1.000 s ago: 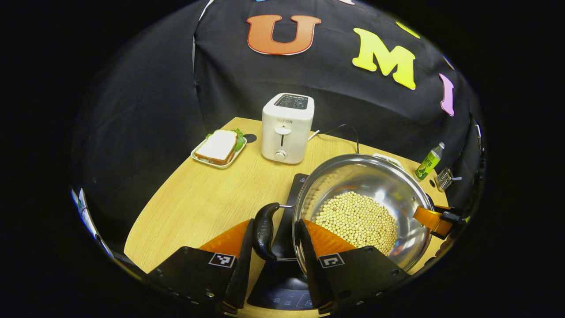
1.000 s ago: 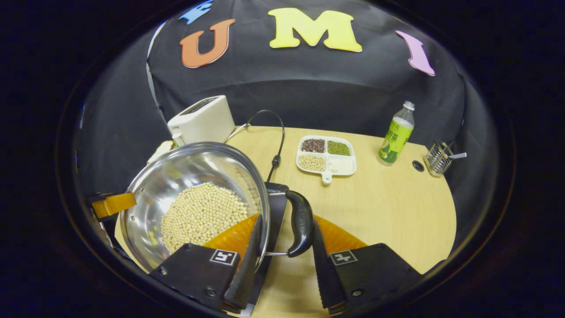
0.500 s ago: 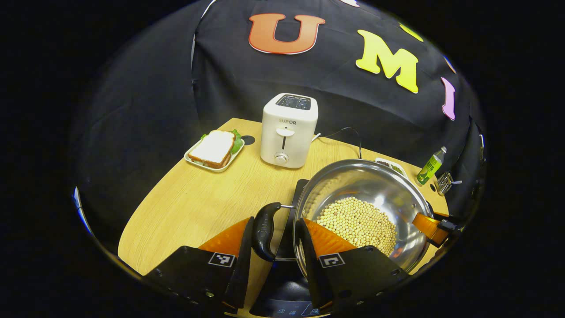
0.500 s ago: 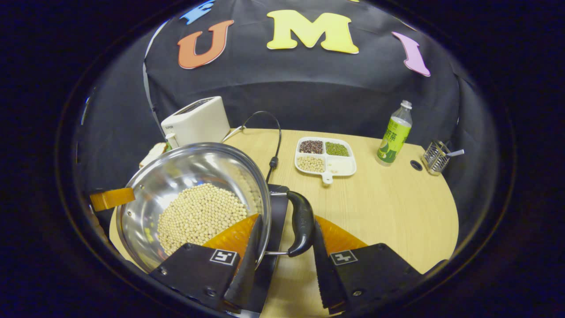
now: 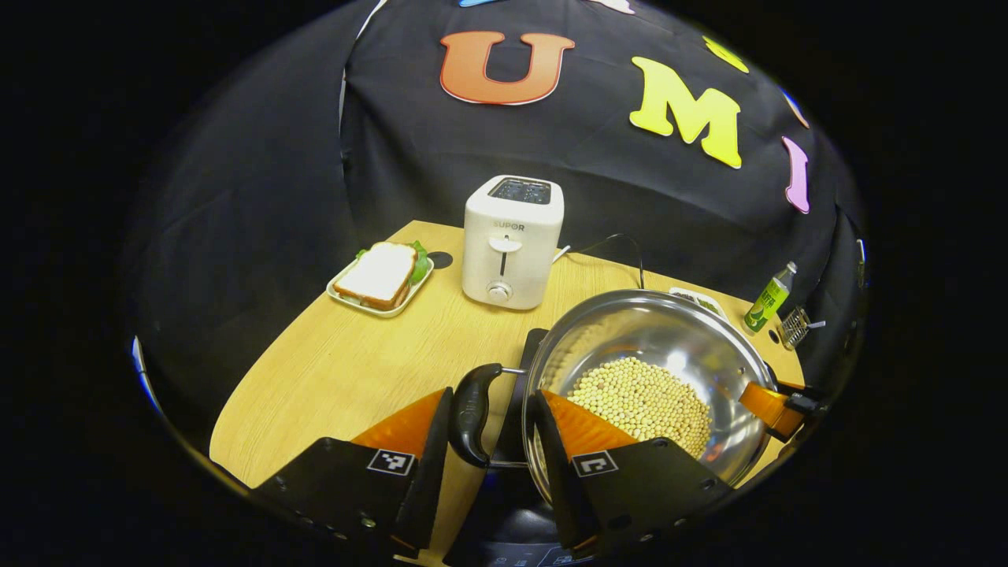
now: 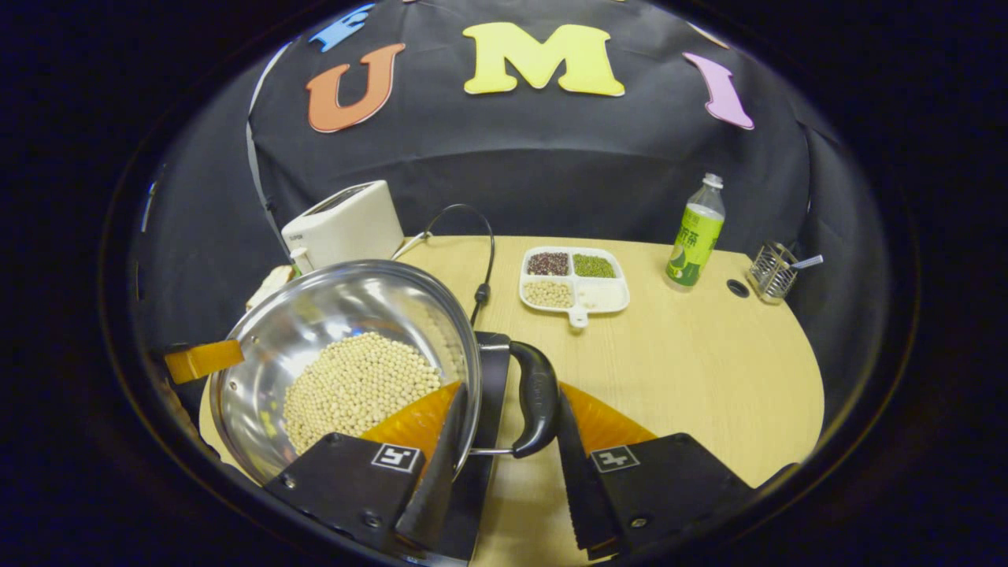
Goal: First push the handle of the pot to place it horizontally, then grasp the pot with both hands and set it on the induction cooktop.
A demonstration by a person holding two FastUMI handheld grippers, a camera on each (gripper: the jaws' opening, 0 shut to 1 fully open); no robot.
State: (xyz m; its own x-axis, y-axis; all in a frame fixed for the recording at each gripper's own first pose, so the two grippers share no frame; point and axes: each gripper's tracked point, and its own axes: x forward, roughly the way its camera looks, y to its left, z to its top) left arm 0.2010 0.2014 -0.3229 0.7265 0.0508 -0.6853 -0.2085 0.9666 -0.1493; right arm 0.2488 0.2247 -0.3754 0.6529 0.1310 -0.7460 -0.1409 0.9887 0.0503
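A: Where is the pot point(image 5: 654, 378)?
B: Over the black cooktop point(image 6: 490, 370), in front of the toaster point(image 5: 513, 240). I cannot tell whether its base touches the cooktop. It holds pale beans point(image 6: 358, 386).

A: And the left hand-held gripper point(image 5: 492, 465)?
B: Its fingers straddle the pot's black side handle point(image 5: 471, 411) and the rim next to it, one finger outside the handle, the other inside the pot. Whether both press on it, I cannot tell.

A: The right hand-held gripper point(image 6: 504, 465)?
B: Same arrangement on the opposite handle point(image 6: 537, 398); grip pressure is equally unclear.

A: What else is on the surface point(image 6: 693, 370)?
B: Left of the toaster, a sandwich point(image 5: 382, 272) on a tray. To its right, a divided dish point(image 6: 575, 279) of grains, a green bottle point(image 6: 693, 236) and a wire rack point(image 6: 772, 272).
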